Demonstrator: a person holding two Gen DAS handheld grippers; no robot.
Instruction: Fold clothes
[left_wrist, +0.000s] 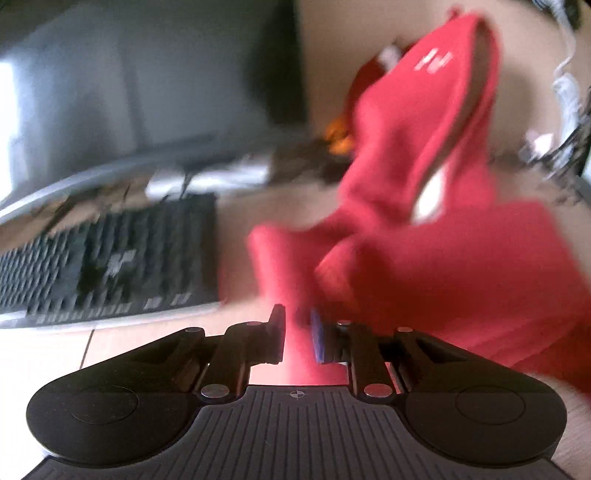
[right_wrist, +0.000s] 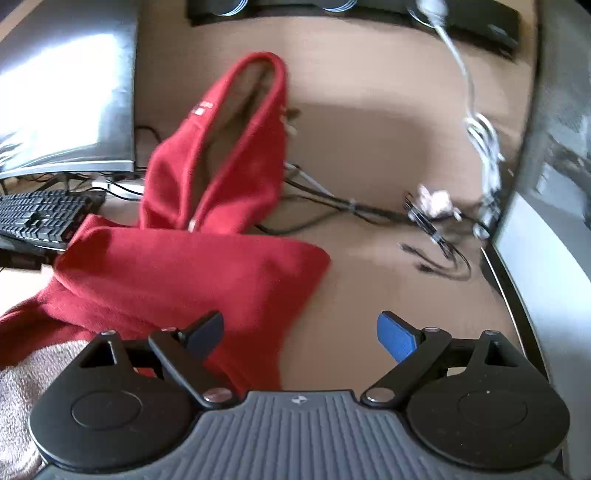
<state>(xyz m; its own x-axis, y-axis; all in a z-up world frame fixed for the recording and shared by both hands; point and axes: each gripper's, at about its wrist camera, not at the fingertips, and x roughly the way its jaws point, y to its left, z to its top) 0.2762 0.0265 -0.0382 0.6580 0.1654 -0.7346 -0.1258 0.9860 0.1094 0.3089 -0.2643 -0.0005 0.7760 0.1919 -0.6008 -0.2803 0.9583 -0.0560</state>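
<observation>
A red hoodie (left_wrist: 443, 251) lies on the desk, its hood (left_wrist: 436, 92) spread toward the back with a white logo. My left gripper (left_wrist: 298, 336) is shut on a fold of the red fabric, pinched between its pads; the view is blurred by motion. In the right wrist view the red hoodie (right_wrist: 192, 273) lies left of centre, with its hood (right_wrist: 229, 147) behind. My right gripper (right_wrist: 301, 332) is open and empty, its left finger (right_wrist: 205, 330) over the hoodie's edge, its blue-padded finger (right_wrist: 397, 338) over bare desk.
A black keyboard (left_wrist: 103, 258) and a monitor (left_wrist: 140, 74) stand at the left. Black cables (right_wrist: 351, 214) and a white cable (right_wrist: 484, 140) lie on the brown desk (right_wrist: 388, 122) behind. A pale towel (right_wrist: 22, 376) is at lower left. A second monitor (right_wrist: 554, 236) is at the right.
</observation>
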